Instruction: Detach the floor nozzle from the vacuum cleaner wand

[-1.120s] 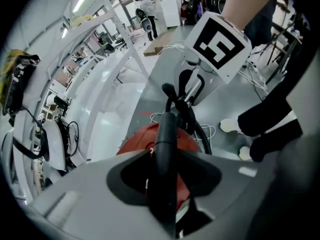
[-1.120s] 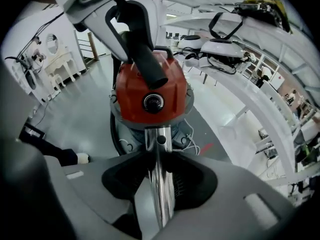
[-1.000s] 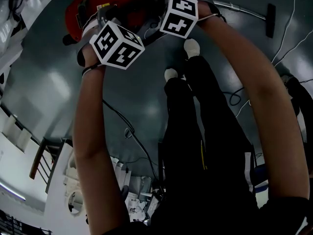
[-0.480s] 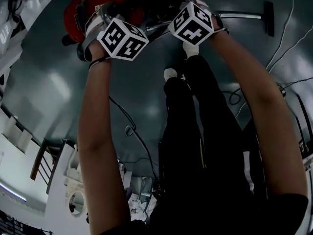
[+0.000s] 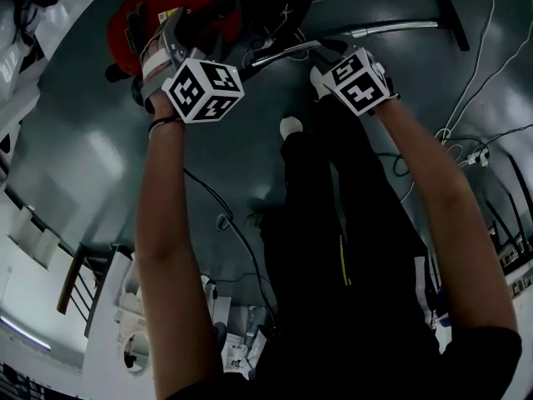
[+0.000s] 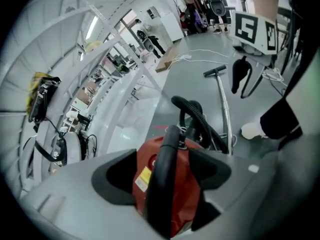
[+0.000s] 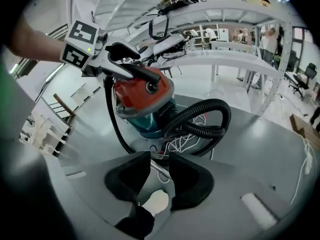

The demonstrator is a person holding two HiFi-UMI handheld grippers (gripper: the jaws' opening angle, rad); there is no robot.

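Chrome wand (image 5: pixel 391 28) likely stiff, slick | hold beside far-right nozzle (image 5: pixel 450 11) | left gripper (image 6: pixel 162 171) just spread, loose round handle (image 6: pixel 170 139) | right gripper (image 7: pixel 159 171) just narrowed astride wand, not pinching

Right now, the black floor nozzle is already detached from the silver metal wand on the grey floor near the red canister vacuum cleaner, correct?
No: the black floor nozzle is attached to the silver metal wand, as the head view shows. The wand is on the grey floor near the red canister vacuum cleaner.
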